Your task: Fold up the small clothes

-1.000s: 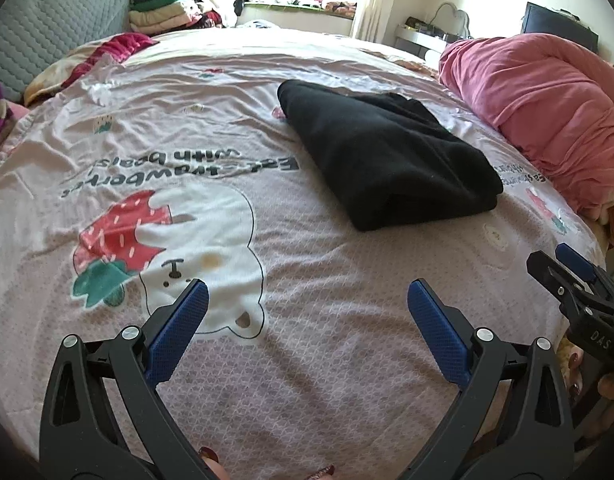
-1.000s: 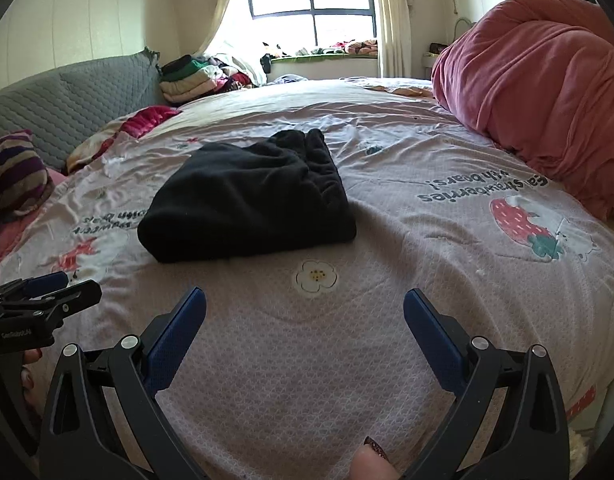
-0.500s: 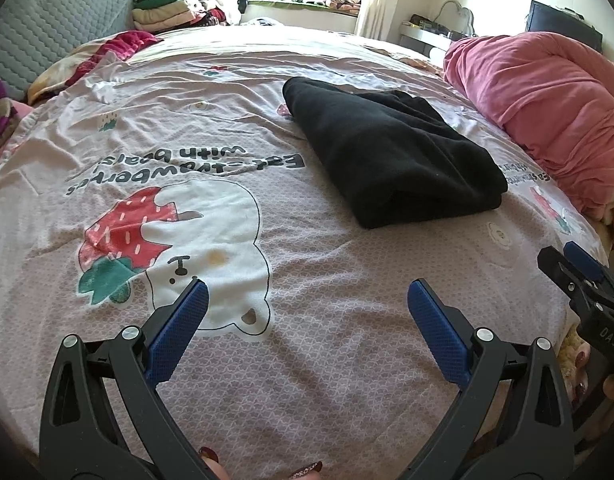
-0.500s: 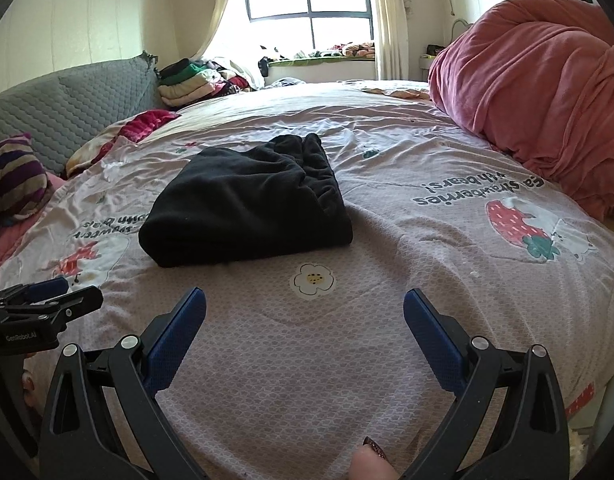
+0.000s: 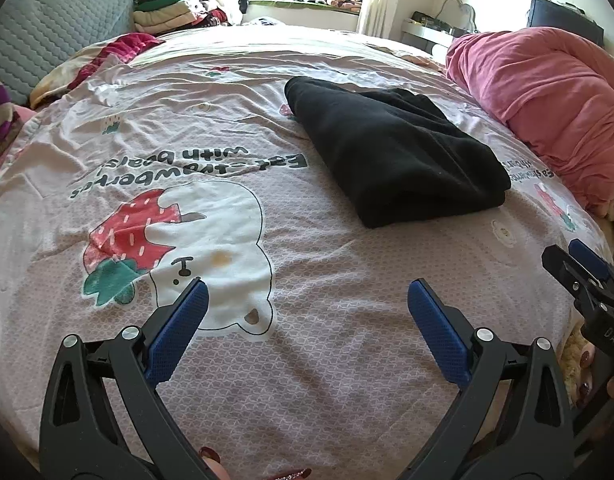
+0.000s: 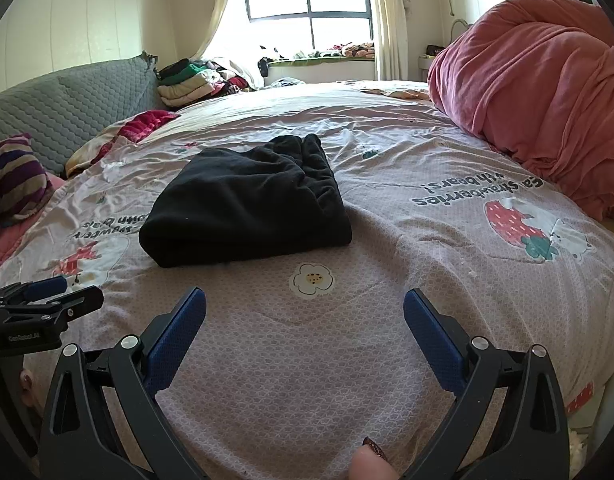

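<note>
A black garment [image 5: 391,148] lies folded into a thick rectangle on the pink printed bedsheet [image 5: 227,216]; the right wrist view shows the same black garment [image 6: 251,204] ahead and a little left. My left gripper [image 5: 305,312] hovers open over the sheet, well short of the garment and to its left, with nothing between its blue pads. My right gripper [image 6: 305,320] is open too, above the sheet just in front of the garment's near edge. Each gripper appears at the side of the other's view.
A bulky pink duvet [image 5: 547,108] is heaped along the right side of the bed. A grey quilted headboard [image 6: 67,108] and striped pillow [image 6: 15,180] are at the left. Stacked clothes [image 6: 191,80] sit by the window. The bed edge lies right below me.
Both grippers have pulled back and lifted slightly from the folded garment. They stayed open, and the garment has not moved.
</note>
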### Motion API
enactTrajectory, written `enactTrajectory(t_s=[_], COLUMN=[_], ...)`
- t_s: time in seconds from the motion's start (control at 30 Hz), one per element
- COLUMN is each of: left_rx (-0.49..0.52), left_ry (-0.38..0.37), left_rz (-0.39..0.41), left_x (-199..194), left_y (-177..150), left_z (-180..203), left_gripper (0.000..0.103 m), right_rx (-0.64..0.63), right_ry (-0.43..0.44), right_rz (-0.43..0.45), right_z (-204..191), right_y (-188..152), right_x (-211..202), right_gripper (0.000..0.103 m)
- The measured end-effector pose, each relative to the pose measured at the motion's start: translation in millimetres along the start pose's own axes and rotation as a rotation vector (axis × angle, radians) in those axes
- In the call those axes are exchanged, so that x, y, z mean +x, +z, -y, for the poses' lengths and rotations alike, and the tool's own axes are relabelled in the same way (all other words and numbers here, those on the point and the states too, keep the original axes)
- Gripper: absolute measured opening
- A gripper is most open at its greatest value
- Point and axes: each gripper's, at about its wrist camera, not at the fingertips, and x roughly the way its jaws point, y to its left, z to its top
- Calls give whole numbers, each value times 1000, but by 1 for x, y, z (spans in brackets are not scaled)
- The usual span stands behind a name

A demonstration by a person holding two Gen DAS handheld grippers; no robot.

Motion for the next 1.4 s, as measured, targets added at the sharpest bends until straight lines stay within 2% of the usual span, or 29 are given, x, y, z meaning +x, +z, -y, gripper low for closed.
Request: enactTrajectory(t_s=[1.4], left_rx=[-1], left_ry=[20], left_rz=[-9], left_x=[-1], left_y=[1], left_z=[-1], left_gripper=[94], right_rx=[2], right_ry=[-11], right_rz=[-8], right_z=[2], right_y=[-3], right_x=[0], right_gripper=[98])
